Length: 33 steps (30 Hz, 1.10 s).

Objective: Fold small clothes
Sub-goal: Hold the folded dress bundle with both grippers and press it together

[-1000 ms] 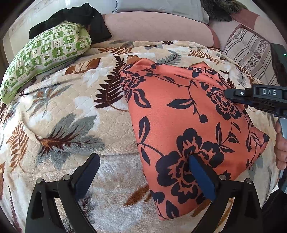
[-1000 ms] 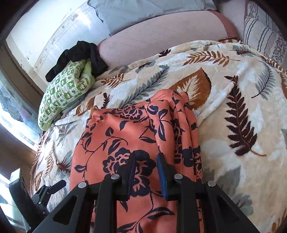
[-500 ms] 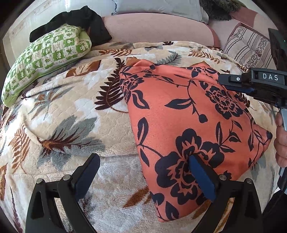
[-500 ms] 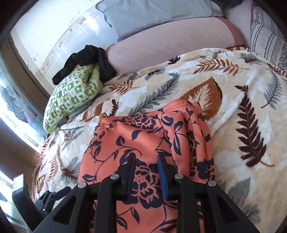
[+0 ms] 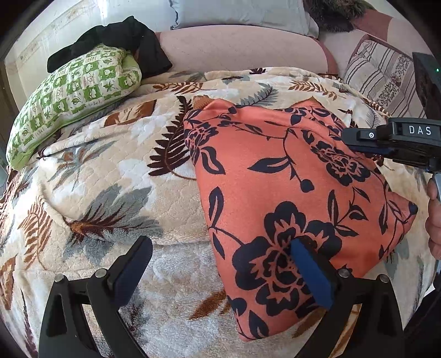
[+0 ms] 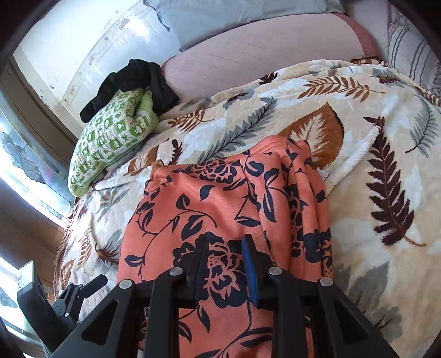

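Observation:
An orange garment with dark blue flowers (image 5: 275,176) lies folded flat on the leaf-patterned blanket (image 5: 110,192). My left gripper (image 5: 220,245) is open wide at the garment's near left corner. Its right finger (image 5: 311,272) is over the cloth and its left finger (image 5: 132,264) over the blanket. My right gripper (image 6: 224,245) hovers over the garment (image 6: 206,198) near its bunched right edge. Its jaws stand a narrow gap apart with nothing pinched between them. In the left wrist view the right gripper (image 5: 358,137) reaches in from the right above the cloth. The left gripper (image 6: 82,289) shows at the lower left of the right wrist view.
A green patterned pillow (image 5: 74,93) with a black garment (image 5: 129,35) on it lies at the far left. A pink bolster (image 5: 234,46) and a grey pillow (image 5: 237,11) line the head of the bed. A striped cushion (image 5: 380,74) sits far right. A person's hand (image 5: 432,220) shows at the right edge.

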{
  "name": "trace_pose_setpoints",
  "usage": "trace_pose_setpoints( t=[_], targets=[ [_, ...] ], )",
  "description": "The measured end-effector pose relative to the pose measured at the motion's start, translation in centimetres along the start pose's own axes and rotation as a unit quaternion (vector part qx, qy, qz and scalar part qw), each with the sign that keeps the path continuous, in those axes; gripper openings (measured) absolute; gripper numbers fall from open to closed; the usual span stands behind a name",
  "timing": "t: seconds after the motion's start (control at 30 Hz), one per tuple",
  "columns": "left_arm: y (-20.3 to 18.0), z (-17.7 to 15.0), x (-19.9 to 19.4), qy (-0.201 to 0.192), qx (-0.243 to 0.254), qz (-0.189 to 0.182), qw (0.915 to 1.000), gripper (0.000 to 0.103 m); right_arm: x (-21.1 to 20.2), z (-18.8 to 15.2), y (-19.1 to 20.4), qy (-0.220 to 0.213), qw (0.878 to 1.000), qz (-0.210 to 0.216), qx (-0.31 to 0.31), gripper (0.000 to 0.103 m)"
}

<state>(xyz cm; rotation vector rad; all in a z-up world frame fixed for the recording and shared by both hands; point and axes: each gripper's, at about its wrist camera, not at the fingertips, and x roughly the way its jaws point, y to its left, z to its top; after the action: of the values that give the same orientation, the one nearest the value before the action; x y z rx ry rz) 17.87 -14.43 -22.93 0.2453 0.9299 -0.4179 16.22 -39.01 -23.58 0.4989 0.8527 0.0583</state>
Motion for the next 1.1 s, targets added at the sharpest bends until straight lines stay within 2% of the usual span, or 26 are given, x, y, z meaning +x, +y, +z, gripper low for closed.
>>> trace_pose_setpoints(
  t=[0.1,0.23,0.3,0.4,0.47,0.53,0.57,0.63,0.77,0.8,0.9,0.97,1.1],
  targets=[
    [0.6,1.1,-1.0,-0.014,-0.022,-0.025,0.9993,0.101,-1.1,-0.1,-1.0,-0.004,1.0,0.013,0.017,0.028],
    [1.7,3.8,-0.9,-0.034,-0.063,-0.001,0.9974,0.101,-1.8,0.1,-2.2,-0.018,0.999,0.011,0.039,0.028],
    [1.8,5.0,0.4,-0.027,-0.072,0.015,0.997,0.101,-1.8,0.5,-2.3,-0.023,0.998,0.021,0.047,0.028],
    [1.1,6.0,4.0,0.013,-0.046,0.048,0.9977,0.101,-1.4,1.2,-2.0,-0.029,0.998,0.023,0.046,0.028],
    [1.4,5.5,5.7,0.03,-0.059,0.029,0.9974,0.102,-0.6,1.5,-2.0,-0.025,0.998,0.024,0.051,0.028],
    [1.8,5.3,6.2,0.034,-0.08,0.016,0.9961,0.103,1.4,1.5,-2.4,0.008,0.998,0.003,0.061,0.032],
    [1.9,5.4,6.1,0.036,-0.076,0.014,0.9964,0.103,2.7,1.4,-2.7,0.033,0.997,-0.01,0.063,0.032],
    [1.9,5.4,5.7,0.029,-0.064,0.012,0.9975,0.103,3.1,1.6,-2.9,0.024,0.998,-0.005,0.06,0.035],
    [1.7,5.5,4.3,0.017,-0.06,0.013,0.998,0.103,1.9,1.8,-2.9,0.02,0.997,0.025,0.068,0.054],
    [1.5,5.5,3.9,0.01,-0.053,0.02,0.9983,0.103,1.4,1.7,-2.8,0.012,0.997,0.03,0.067,0.055],
    [1.3,5.5,2.8,-0.009,-0.034,0.043,0.9984,0.103,-0.2,1.6,-2.5,-0.018,0.998,0.023,0.049,0.056],
    [1.3,5.6,2.3,-0.017,-0.032,0.046,0.9983,0.103,-0.9,1.6,-2.6,-0.031,0.998,0.029,0.049,0.056],
    [1.4,5.7,2.1,-0.021,-0.031,0.051,0.998,0.103,-1.1,1.5,-2.6,-0.038,0.997,0.038,0.048,0.056]
  ],
)
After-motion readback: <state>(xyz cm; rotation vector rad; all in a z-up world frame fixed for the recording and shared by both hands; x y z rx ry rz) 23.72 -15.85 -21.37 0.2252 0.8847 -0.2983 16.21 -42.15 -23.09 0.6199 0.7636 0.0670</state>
